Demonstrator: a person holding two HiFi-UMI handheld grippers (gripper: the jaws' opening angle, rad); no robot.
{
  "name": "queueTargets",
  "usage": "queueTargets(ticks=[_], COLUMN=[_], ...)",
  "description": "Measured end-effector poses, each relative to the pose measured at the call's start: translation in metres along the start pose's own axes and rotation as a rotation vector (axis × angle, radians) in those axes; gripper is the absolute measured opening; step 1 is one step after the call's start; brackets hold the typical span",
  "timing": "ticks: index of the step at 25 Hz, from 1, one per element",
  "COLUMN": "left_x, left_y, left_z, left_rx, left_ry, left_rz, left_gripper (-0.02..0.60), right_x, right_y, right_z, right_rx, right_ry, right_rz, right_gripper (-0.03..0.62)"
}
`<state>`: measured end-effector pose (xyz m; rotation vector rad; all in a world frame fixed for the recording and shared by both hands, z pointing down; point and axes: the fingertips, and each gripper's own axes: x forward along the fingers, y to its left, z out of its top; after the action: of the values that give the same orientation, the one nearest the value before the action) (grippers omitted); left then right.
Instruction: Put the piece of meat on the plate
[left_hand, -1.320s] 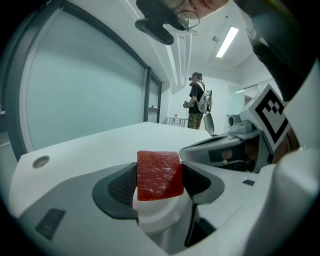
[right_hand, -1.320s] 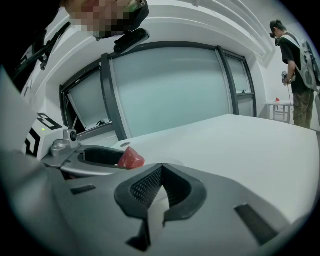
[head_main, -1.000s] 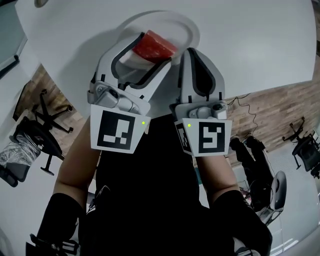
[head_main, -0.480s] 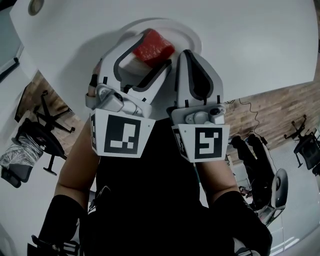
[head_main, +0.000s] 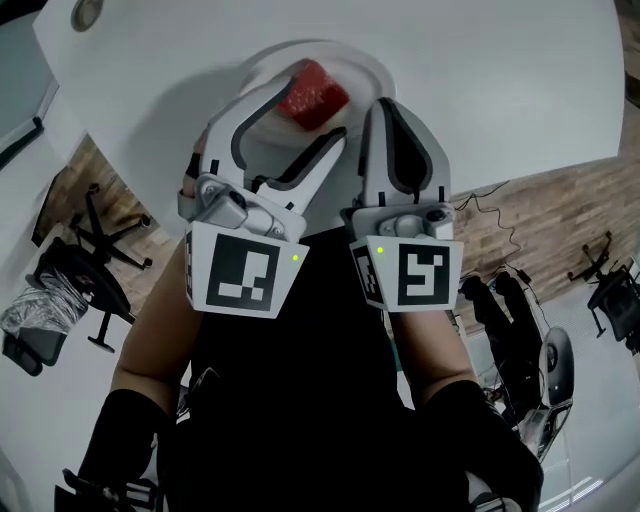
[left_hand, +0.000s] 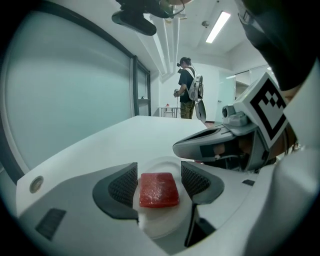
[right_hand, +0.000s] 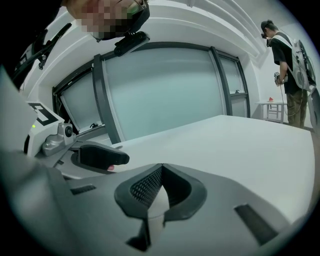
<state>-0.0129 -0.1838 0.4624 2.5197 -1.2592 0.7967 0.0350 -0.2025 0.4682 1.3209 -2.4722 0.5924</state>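
Resting on the plate (left_hand: 159, 220), the piece of meat (left_hand: 159, 189) is only flanked by the left gripper (left_hand: 159, 177), jaws parted so nothing is squeezed; the right gripper (right_hand: 161, 172) is held aside, closed and empty.

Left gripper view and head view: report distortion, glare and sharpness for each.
Left gripper view: strong fisheye bend, dark corners, a blown-out ceiling light; the piece of meat is sharp. Head view: also bent at the edges, even light, soft shadow on the table beside the plate.

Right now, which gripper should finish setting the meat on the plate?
Left gripper: its open jaws straddle the meat lying on the plate. The right gripper is shut, empty, beside it.
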Motion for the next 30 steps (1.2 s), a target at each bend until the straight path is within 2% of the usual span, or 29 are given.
queueTargets(ticks=[1, 2, 3, 7, 10, 12, 16, 20, 25, 30], left_x=[-0.005, -0.011, -0.017, -0.04, -0.057, -0.077, -0.124, -0.162, -0.2, -0.234], left_y=[0.001, 0.002, 0.003, 0.008, 0.012, 0.011, 0.006, 0.0, 0.001, -0.004], left_z=[0.005, 0.01, 0.014, 0.03, 0.046, 0.059, 0.085, 0.118, 0.144, 0.155], left_rx=[-0.001, -0.001, -0.003, -0.024, -0.02, -0.027, -0.124, -0.108, -0.192, -0.179], left_ry=[-0.019, -0.037, -0.055, -0.102, -0.147, -0.198, -0.296, -0.402, -0.507, -0.576], left_rz=[0.014, 0.033, 0.05, 0.098, 0.168, 0.194, 0.211, 0.235, 0.242, 0.253], left_gripper=[0.275, 0.217, 0.188, 0.113, 0.005, 0.004, 0.005, 0.003, 0.004, 0.005], right_x=[-0.003, -0.005, -0.008, -0.019, -0.031, -0.046, -0.078, -0.103, -0.128, -0.156], right_y=[0.002, 0.004, 0.008, 0.025, 0.035, 0.048, 0.083, 0.106, 0.125, 0.143], right_z=[0.004, 0.008, 0.012, 0.036, 0.055, 0.072, 0.099, 0.126, 0.155, 0.169], right_rx=[-0.004, -0.009, -0.013, -0.025, -0.046, -0.06, -0.086, -0.153, -0.238, -0.281], right_ry=[-0.006, -0.012, -0.02, -0.057, -0.097, -0.139, -0.198, -0.264, -0.324, -0.377], right_rz=[0.001, 0.002, 0.003, 0.018, 0.046, 0.071, 0.122, 0.139, 0.142, 0.136], right_gripper=[0.003, 0.003, 0.003, 0.003, 0.003, 0.003, 0.003, 0.003, 0.002, 0.002])
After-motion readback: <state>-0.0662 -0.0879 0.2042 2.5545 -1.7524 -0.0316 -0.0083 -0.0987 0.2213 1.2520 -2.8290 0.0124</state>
